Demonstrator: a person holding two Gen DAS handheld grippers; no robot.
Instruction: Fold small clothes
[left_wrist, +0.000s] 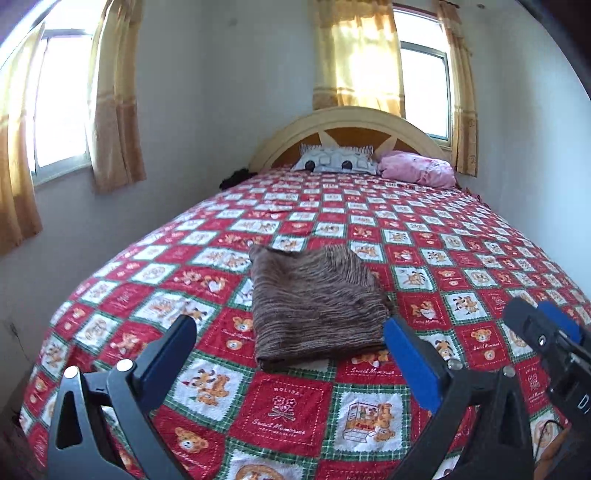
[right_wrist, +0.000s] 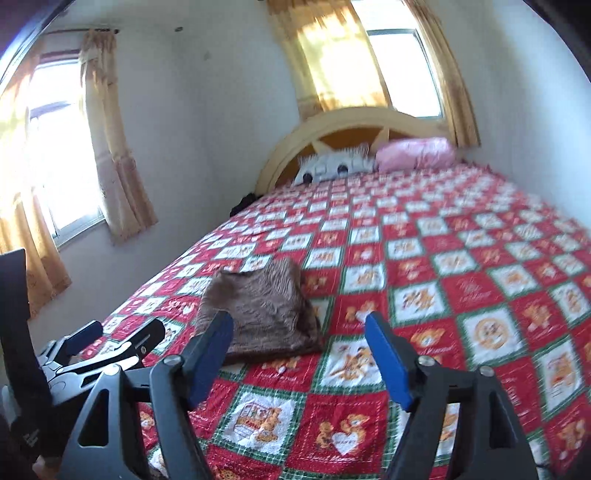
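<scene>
A brown striped garment (left_wrist: 314, 306) lies folded into a compact rectangle on the red checked bedspread (left_wrist: 288, 410). It also shows in the right wrist view (right_wrist: 262, 314). My left gripper (left_wrist: 290, 325) is open and empty, raised just in front of the garment's near edge, not touching it. My right gripper (right_wrist: 299, 325) is open and empty, hovering to the right of the garment. The right gripper shows at the right edge of the left wrist view (left_wrist: 546, 325). The left gripper shows at the lower left of the right wrist view (right_wrist: 122, 332).
Two pillows, one grey-white (left_wrist: 336, 160) and one pink (left_wrist: 419, 168), lie against the arched headboard (left_wrist: 347, 120). A dark item (left_wrist: 234, 179) sits at the bed's far left corner. Walls with curtained windows (left_wrist: 62, 103) run close along the bed's left and head.
</scene>
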